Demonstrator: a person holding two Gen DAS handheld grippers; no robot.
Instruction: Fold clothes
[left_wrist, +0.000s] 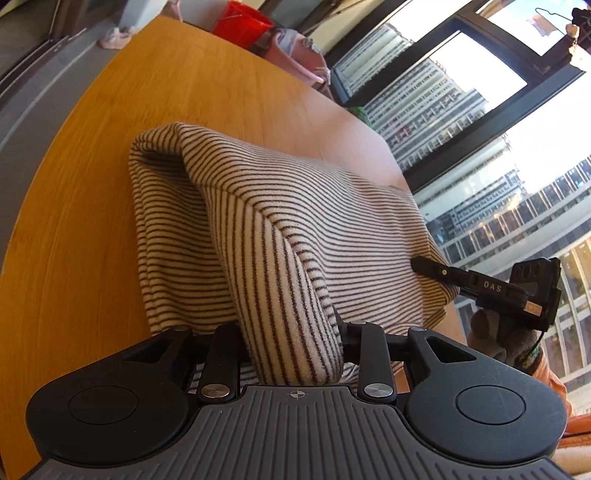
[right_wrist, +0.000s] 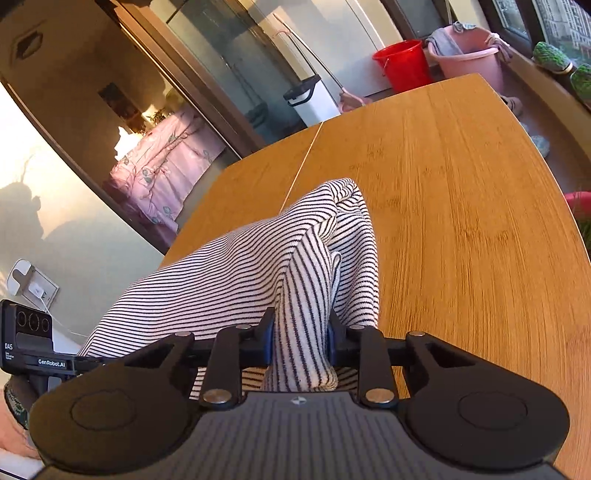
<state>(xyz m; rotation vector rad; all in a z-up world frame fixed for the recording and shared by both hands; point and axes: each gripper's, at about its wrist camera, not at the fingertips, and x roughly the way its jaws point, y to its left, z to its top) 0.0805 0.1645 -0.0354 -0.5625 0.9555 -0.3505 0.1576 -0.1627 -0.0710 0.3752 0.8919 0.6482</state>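
Striped knit garment (left_wrist: 295, 206) tented in soft folds, both tongs (left_wrist: 291, 332) (right_wrist: 300, 332) pinching fabric, smooth wooden table (right_wrist: 461, 221)

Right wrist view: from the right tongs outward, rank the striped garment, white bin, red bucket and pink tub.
1. Striped garment, clamped in the right tongs.
2. White bin, beyond the table's far edge.
3. Red bucket and pink tub, farther back; too close to call.

The tabletop (right_wrist: 461, 206) is bare past the striped cloth (right_wrist: 229, 273). Two buckets (right_wrist: 402, 66) stand beyond the far edge, maybe on the floor.
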